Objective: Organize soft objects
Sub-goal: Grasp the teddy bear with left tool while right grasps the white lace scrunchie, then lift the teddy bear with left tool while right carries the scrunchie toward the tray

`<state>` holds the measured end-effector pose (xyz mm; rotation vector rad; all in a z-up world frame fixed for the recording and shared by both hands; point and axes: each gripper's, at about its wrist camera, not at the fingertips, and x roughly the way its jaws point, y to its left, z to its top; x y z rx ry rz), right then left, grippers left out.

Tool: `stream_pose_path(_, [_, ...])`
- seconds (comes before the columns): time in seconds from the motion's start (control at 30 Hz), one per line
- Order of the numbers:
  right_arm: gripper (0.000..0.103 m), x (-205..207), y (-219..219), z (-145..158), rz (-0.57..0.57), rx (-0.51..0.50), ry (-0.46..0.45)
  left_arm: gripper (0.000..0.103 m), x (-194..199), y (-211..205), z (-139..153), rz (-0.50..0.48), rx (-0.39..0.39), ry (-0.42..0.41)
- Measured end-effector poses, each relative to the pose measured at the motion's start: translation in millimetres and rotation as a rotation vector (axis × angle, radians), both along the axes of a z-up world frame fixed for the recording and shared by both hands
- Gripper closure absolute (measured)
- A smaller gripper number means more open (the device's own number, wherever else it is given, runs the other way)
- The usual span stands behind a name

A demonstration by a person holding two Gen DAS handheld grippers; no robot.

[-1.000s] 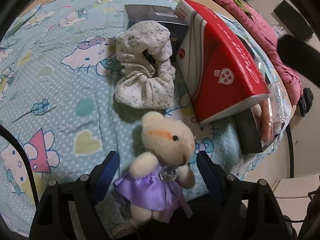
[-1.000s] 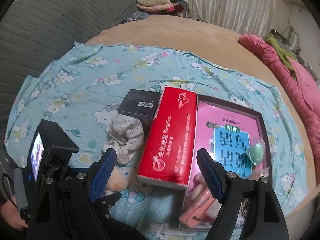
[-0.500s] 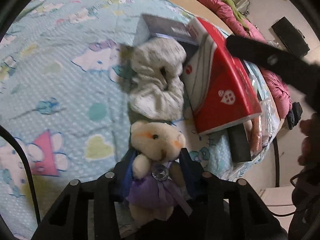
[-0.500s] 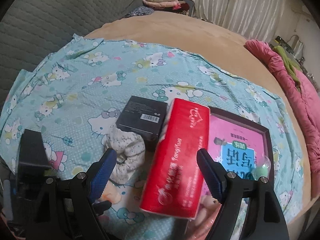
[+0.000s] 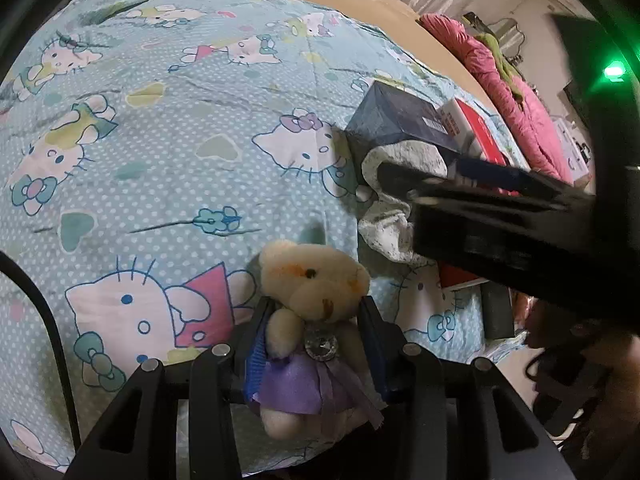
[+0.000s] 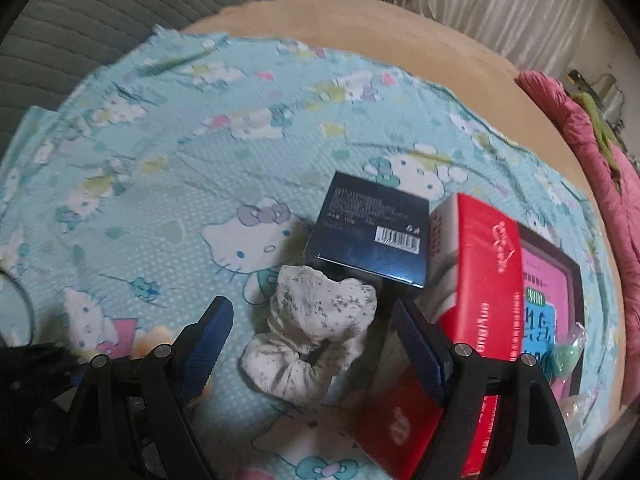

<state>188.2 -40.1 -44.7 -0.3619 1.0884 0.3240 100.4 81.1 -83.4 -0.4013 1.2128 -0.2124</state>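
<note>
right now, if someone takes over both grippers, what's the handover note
Left gripper: shut on the teddy bear, its purple dress between the fingers.
Right gripper: open, straddling the white floral scrunchie, not yet gripping it.
The scrunchie lies on the Hello Kitty sheet, against the dark blue box and beside the red tissue pack.
Done: bear grasped. Left: close on the scrunchie, then place both soft items; the destination is not visible.

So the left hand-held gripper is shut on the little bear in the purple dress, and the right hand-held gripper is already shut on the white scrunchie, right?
Not quite. The left hand-held gripper is shut on the bear, but the right hand-held gripper is open. In the right wrist view its jaws stand wide apart on either side of the white scrunchie, not clamped on it.
</note>
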Motion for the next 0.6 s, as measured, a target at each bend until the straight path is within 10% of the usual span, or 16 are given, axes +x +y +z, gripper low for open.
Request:
stream_pose_path(0.13, [0.028, 6.7, 3.2, -16.9, -0.034, -0.019, 0.035, 0.060, -2.0, 4.9, 0.3, 0.003, -0.017, -0.004])
stream_pose_path(0.2, [0.053, 7.5, 3.1, -20.1, -0.036, -0.010, 0.032, 0.060, -2.1, 4.8, 0.4, 0.004, -0.020, -0.006])
stream_pose_path(0.37, [0.078, 8.0, -7.1, -21.2, -0.054, 0.068, 0.039, 0.060, -5.7, 6.3, 5.0, 0.005, -0.008, -0.012])
stream_pose_path(0.6, [0.085, -6.6, -24.1, 14.2, -0.040, 0.207, -0.014, 0.060, -7.0, 3.7, 26.9, 0.011, 0.012, -0.055])
